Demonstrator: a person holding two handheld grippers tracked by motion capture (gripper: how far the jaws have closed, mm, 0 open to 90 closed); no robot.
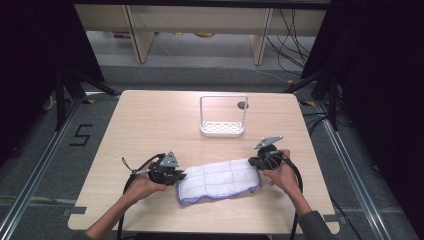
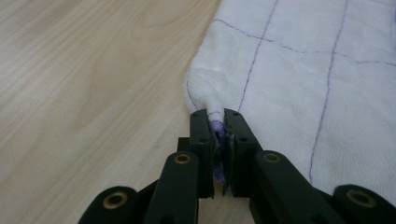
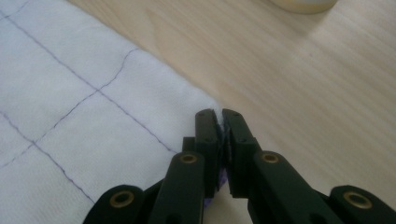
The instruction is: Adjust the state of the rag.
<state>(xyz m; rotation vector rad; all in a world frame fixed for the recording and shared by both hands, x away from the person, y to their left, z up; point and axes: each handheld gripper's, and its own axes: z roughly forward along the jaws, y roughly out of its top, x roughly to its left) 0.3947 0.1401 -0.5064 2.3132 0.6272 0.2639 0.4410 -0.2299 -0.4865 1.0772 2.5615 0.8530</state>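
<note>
A white cloth (image 1: 219, 180) with thin purple grid lines and a purple hem lies folded on the wooden table near its front edge. My left gripper (image 1: 181, 175) is at the cloth's left end, shut on a corner of it. In the left gripper view the cloth (image 2: 299, 84) bunches up where its purple hem is pinched in my left gripper (image 2: 219, 116). My right gripper (image 1: 254, 162) is shut on the cloth's upper right corner. The right gripper view shows the cloth (image 3: 79, 126) with its edge clamped in my right gripper (image 3: 219, 115).
A white rack (image 1: 223, 117) with a tall frame and a perforated base stands behind the cloth at the table's middle, and its rim (image 3: 306, 5) shows in the right gripper view. The table (image 1: 150, 120) has bare wood to the left and behind. Cables trail from both grippers.
</note>
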